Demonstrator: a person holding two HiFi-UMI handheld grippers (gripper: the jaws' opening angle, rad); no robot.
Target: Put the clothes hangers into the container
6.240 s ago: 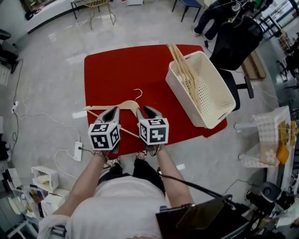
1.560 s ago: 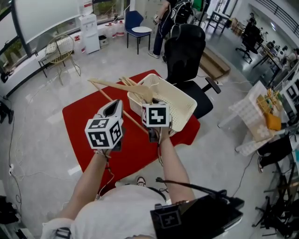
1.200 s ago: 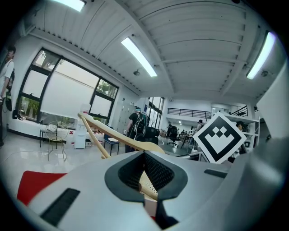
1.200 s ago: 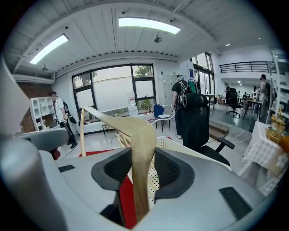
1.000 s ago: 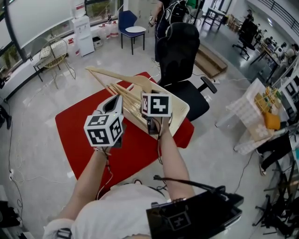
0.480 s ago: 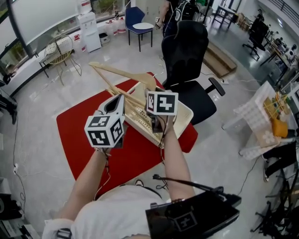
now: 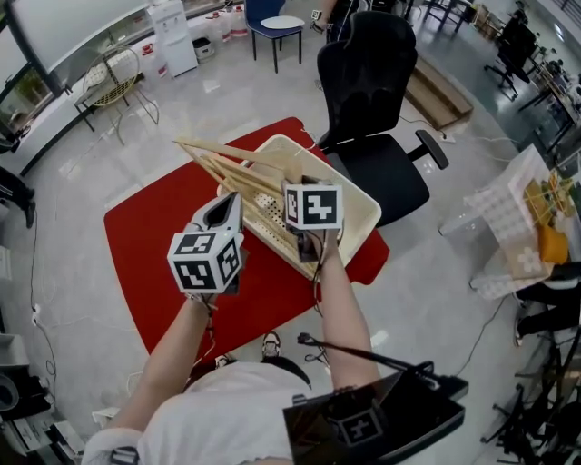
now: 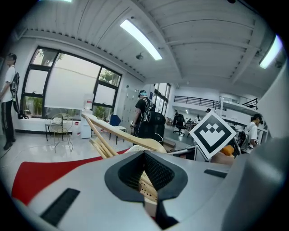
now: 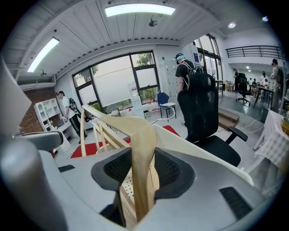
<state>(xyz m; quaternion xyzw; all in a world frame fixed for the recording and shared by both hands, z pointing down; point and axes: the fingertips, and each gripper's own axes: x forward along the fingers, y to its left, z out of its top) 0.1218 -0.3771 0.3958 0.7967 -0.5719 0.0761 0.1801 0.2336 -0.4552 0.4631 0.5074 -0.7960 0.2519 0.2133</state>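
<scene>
A cream perforated basket stands on the red table, with several wooden hangers lying in it and sticking out over its left rim. My right gripper hovers over the basket, shut on another wooden hanger whose arm reaches left beyond the rim. In the right gripper view that hanger stands upright between the pads of the right gripper. My left gripper hangs just left of the basket, open, with nothing between its jaws. Through the left gripper I see the basket wall.
A black office chair stands right behind the table. A blue chair and a wire chair are farther back. A black device sits at my waist. People stand in the room's background.
Both grippers have sunk toward the basket. The held hanger came down with the right gripper and now lies close above the hangers in the basket.
</scene>
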